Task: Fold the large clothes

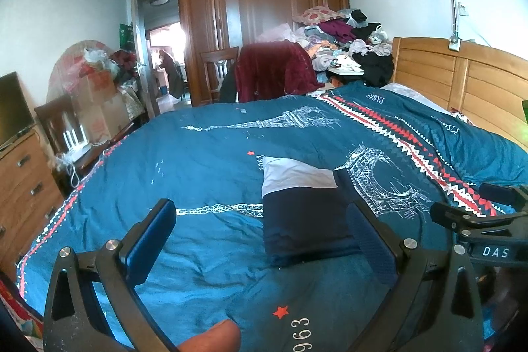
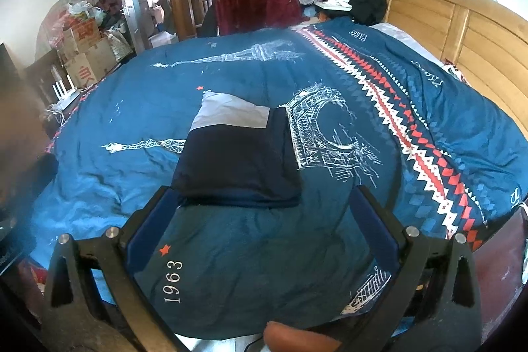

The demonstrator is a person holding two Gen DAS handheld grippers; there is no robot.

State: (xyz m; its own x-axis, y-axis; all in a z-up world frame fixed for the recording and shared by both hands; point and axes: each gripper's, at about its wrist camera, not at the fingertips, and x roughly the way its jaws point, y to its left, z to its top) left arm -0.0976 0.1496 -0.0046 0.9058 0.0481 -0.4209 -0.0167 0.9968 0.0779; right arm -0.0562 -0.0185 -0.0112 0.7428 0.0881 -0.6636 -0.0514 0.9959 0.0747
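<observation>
A folded navy and white garment (image 2: pixel 237 160) is laid flat on the blue printed quilt (image 2: pixel 138 94) of the bed, near its middle. The left hand-held gripper (image 1: pixel 264 240) is held above the quilt with its fingers spread apart, clamped on nothing. The right hand-held gripper (image 2: pixel 264 226) is likewise held wide apart and empty, just short of the garment's near edge.
</observation>
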